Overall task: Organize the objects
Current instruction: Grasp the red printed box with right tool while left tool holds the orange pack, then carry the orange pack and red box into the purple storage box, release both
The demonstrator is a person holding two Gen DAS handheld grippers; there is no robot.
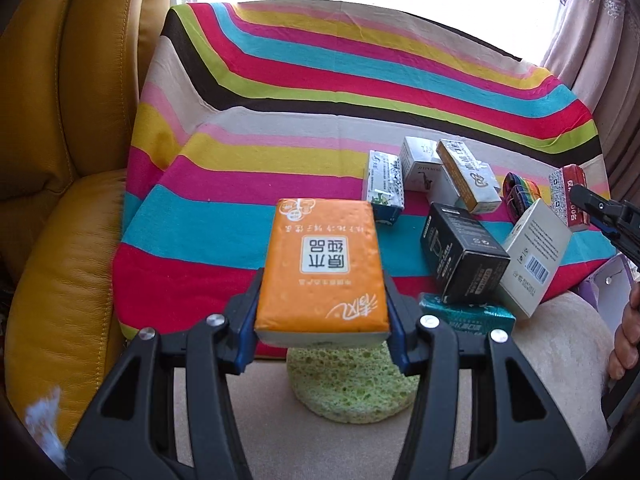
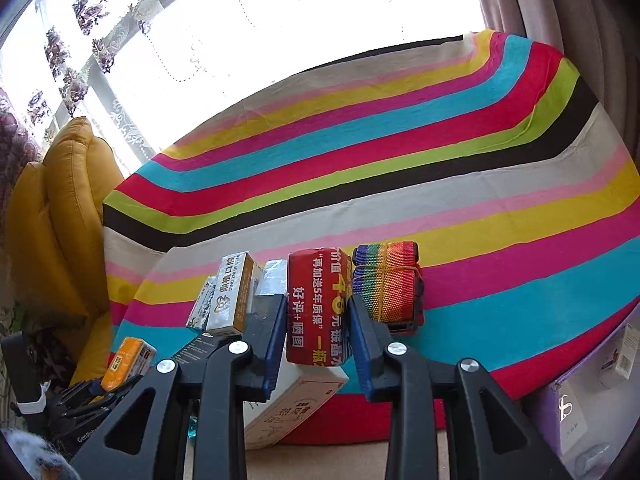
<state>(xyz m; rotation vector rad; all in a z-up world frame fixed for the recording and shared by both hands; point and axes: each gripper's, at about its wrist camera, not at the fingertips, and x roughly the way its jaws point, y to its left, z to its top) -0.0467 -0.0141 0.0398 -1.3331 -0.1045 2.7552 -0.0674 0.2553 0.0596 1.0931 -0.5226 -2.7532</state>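
Note:
My left gripper (image 1: 323,280) is shut on an orange tissue pack (image 1: 324,264), held above a green sponge (image 1: 348,384) at the front edge of the striped cloth (image 1: 280,160). In the right wrist view that orange pack (image 2: 128,360) shows at the lower left. My right gripper (image 2: 317,304) is shut on a red printed pack (image 2: 318,308), with both blue pads pressed on its sides. The red pack (image 1: 572,196) and a right finger (image 1: 592,204) also appear at the right edge of the left wrist view. A rainbow strap roll (image 2: 386,284) lies just right of the red pack.
Several boxes crowd the cloth's right front: a black box (image 1: 460,260), a barcoded white box (image 1: 532,260), a gold-and-white box (image 1: 468,176), a teal pack (image 1: 468,316). A yellow leather armchair (image 1: 60,120) stands left. A purple bag (image 2: 580,400) sits right. Curtains hang behind.

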